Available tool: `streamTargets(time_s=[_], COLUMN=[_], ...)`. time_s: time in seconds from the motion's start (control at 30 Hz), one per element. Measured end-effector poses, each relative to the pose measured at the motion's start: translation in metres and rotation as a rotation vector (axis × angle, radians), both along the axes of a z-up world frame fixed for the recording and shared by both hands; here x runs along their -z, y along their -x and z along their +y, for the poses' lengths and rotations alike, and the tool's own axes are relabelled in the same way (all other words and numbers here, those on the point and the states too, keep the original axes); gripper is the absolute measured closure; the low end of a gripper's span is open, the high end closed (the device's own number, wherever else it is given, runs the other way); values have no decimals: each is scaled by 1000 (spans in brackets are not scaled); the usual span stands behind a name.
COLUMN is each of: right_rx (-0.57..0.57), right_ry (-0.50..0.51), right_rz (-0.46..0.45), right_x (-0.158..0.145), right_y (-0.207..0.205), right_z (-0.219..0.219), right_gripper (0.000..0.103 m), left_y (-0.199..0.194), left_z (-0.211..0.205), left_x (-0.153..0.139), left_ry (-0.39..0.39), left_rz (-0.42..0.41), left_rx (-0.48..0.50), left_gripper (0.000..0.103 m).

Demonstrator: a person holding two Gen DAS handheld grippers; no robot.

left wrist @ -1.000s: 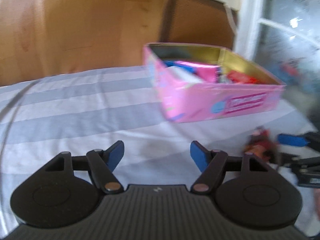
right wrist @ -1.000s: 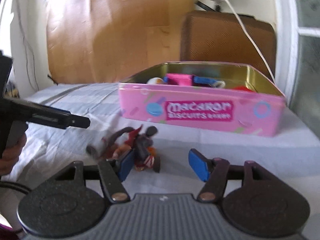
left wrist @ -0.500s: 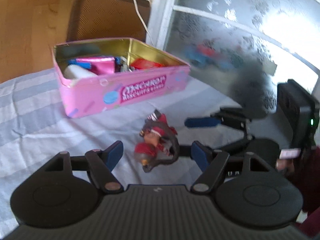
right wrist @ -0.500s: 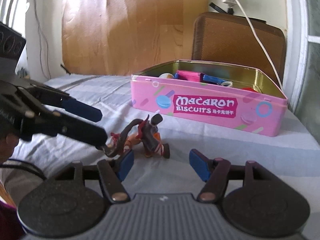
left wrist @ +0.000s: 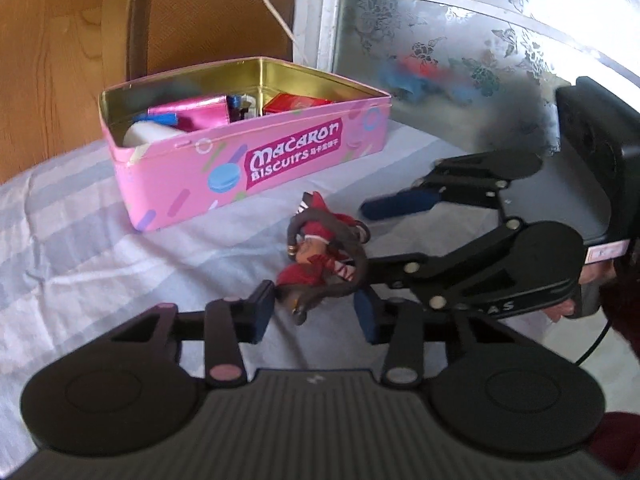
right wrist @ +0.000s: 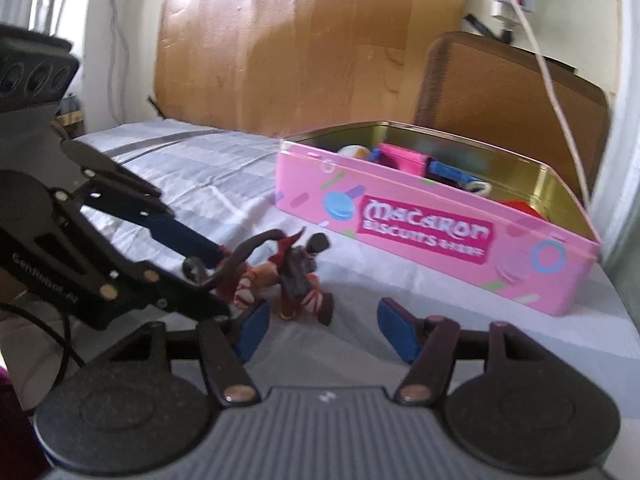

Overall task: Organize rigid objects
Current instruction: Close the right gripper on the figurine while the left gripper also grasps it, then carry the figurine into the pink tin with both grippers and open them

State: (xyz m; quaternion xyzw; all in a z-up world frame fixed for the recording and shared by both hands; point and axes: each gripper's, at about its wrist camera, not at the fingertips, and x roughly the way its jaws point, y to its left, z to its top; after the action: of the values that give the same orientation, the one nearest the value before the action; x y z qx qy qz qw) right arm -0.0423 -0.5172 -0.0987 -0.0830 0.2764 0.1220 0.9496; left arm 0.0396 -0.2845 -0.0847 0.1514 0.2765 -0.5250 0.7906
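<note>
Tin [left wrist: 256, 168]: reads "Macaron Biscuits", pink, lidless.
Figurine [left wrist: 324, 260]: on striped cloth [left wrist: 80, 240] before the tin.
Your left gripper [left wrist: 314, 312]: fingers narrowed beside the figurine; contact unclear.
Your right gripper [right wrist: 324, 328]: fingers wide, nothing held.

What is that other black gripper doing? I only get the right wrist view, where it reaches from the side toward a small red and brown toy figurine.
Observer: The left wrist view shows the small red and brown toy figurine between the left gripper's blue pads, close on both sides; contact is unclear.
Operator: Anything red inside the pink metal biscuit tin?
Observer: Yes, a whole red box, plus a white roll at the opposite end.
</note>
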Motion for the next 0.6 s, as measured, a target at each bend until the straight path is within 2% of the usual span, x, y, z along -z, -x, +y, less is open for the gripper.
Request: streamTargets(time_s=[0.03,0.07,0.17,0.3,0.4,0.43,0.5,0.6], right_rx=[-24,-37,-23,41,118,152,203,258], right_ry=[0,1,4,-24,18,36,48,-21], right_rz=[7,15,-28,-146,-229,-253,-269,-234], right_x=[2,3,1,-22,-38,-43,-50,-54], right_y=[-3,-6,-4,3,-6,-11,-25,-52], right_z=[2,4,6,-4,-14,-18,-31,-60], right_gripper=[70,71,72,74,74,73,73,74], left_y=[2,3,-2,-9,-22,-29,-53,-77], left_z=[-2,-3,-4,-23,-56,-66,-85,-114], left_x=[1,1,-10,-36,-52,-55,-60,-58], left_ry=[-14,-28,6,59,66,82,108,127], left_rz=[-35,-67,-62,-150,-202,-199,-124,-48], left_rx=[-5,-13,-8,15,17,16,12,-26], left_gripper=[71,73,72,72,72,73,72,73])
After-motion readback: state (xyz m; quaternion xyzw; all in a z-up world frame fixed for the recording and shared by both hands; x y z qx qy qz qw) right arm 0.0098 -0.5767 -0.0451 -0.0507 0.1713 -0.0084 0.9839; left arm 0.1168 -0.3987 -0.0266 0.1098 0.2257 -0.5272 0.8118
